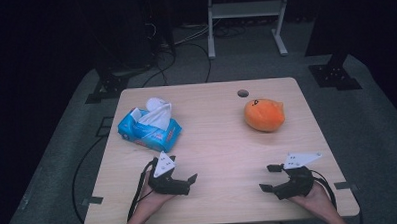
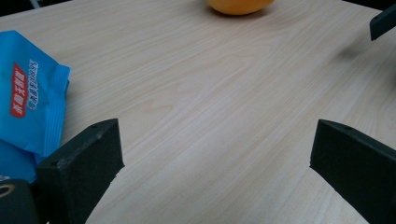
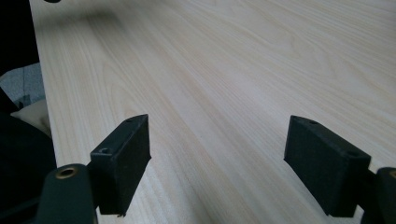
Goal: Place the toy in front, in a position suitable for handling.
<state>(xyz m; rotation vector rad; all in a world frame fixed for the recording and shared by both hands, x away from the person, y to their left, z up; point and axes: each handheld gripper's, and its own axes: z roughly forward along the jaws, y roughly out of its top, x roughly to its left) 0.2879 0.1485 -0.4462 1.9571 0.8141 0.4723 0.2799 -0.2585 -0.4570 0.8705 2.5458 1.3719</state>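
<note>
A blue pack of tissues (image 1: pixel 149 131) with a white tissue sticking up lies on the left of the wooden table (image 1: pixel 217 141). An orange plush toy (image 1: pixel 264 114) sits on the right. My left gripper (image 1: pixel 182 168) rests near the front edge, just in front of the pack, open with nothing between its jaws. My right gripper (image 1: pixel 267 177) rests at the front right, also open and empty. In the left gripper view the open gripper (image 2: pixel 217 144) faces bare wood, with the pack (image 2: pixel 28 107) at the left and the toy (image 2: pixel 238 5) far ahead. The right gripper (image 3: pixel 217 140) looks along bare tabletop.
A round cable hole (image 1: pixel 243 93) sits near the table's far edge. Behind the table stand a white frame (image 1: pixel 245 10) and black stand bases (image 1: pixel 108 87), with cables on the grey floor. A jaw of the other gripper (image 2: pixel 383 21) shows at the top right.
</note>
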